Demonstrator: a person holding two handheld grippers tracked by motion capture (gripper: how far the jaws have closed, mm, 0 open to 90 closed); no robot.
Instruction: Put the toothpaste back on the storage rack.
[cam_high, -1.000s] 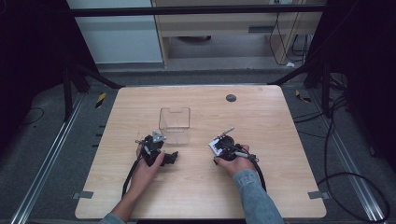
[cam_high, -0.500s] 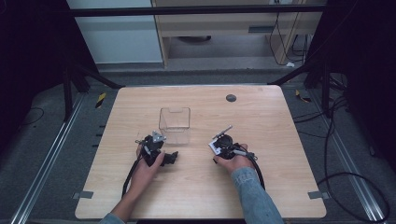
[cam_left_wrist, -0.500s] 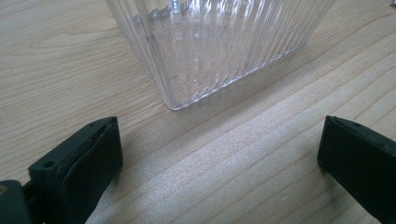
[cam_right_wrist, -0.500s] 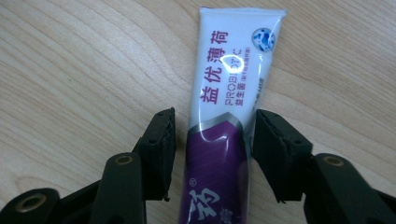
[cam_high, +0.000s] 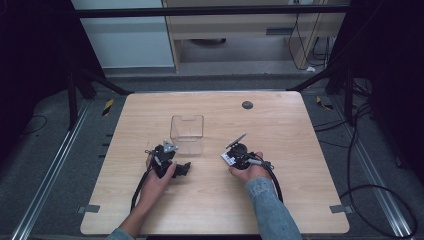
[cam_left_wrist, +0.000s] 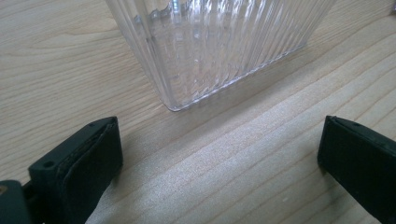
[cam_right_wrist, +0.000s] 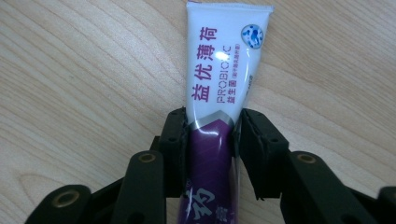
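That toothpaste tube looks light and squishy, so the right gripper pinching its purple middle seems smart, while the left gripper gapes wide beside the clear ribbed bin.

Even overhead light brightens the wooden worktop, while its surroundings sink into near-black. In the left gripper view the ribbed clear container throws a soft shadow toward the jaws, which are slightly blurred. A glare spot sits on the toothpaste tube.
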